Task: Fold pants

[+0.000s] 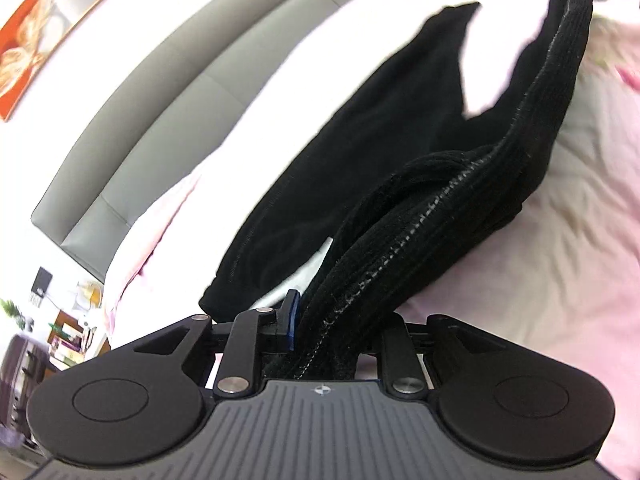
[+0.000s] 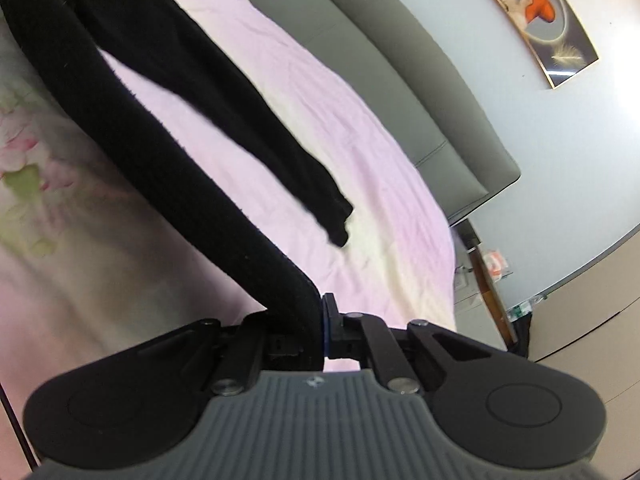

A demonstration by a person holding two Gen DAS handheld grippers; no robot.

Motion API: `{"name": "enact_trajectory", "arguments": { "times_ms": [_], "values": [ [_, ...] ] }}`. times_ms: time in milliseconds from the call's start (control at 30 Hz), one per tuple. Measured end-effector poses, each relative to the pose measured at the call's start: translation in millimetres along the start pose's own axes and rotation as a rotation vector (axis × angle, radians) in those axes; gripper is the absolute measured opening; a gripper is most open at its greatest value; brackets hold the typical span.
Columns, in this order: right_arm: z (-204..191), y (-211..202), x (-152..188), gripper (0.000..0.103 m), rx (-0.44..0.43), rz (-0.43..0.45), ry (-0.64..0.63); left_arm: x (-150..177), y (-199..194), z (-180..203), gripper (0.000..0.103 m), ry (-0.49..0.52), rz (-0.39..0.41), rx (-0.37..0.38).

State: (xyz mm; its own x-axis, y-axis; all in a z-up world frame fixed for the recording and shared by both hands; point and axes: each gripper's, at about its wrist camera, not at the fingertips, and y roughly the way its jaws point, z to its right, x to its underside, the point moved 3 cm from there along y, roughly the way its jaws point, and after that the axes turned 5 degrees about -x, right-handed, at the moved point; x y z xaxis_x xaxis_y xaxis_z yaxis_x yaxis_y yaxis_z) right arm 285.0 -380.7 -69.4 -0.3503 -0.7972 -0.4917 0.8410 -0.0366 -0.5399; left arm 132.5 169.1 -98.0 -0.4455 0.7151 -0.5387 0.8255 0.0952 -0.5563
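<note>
Black knit pants (image 1: 360,168): waistband stretched between left gripper (image 1: 316,344) and right gripper (image 2: 298,332), each clamped on an end; legs trail on pink bedsheet (image 2: 360,152). Fold judged barely started; garment unfolded.

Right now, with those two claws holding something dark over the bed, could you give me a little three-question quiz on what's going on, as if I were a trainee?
1. True or false: both claws grip the same black pants.
2. Multiple choice: the pants' far leg lies on (a) a wooden floor, (b) the pink bedsheet, (c) a chair.
3. Short answer: what grey thing stands behind the bed?

Key
1. True: the left claw pinches the ribbed waistband, the right claw another edge.
2. b
3. The padded headboard.
</note>
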Motion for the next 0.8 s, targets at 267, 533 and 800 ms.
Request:
{"name": "enact_trajectory", "arguments": {
  "times_ms": [267,533,800],
  "values": [
    [64,32,30,0.001,0.04,0.011,-0.03,-36,33,-44,0.02,-0.096,0.015,0.015],
    [109,151,-31,0.001,0.041,-0.014,-0.086,-69,132,-102,0.021,-0.212,-0.068,0.023],
    [127,264,-84,0.001,-0.021,-0.054,-0.137,-58,219,-125,0.021,-0.277,-0.198,0.095]
  ]
}}
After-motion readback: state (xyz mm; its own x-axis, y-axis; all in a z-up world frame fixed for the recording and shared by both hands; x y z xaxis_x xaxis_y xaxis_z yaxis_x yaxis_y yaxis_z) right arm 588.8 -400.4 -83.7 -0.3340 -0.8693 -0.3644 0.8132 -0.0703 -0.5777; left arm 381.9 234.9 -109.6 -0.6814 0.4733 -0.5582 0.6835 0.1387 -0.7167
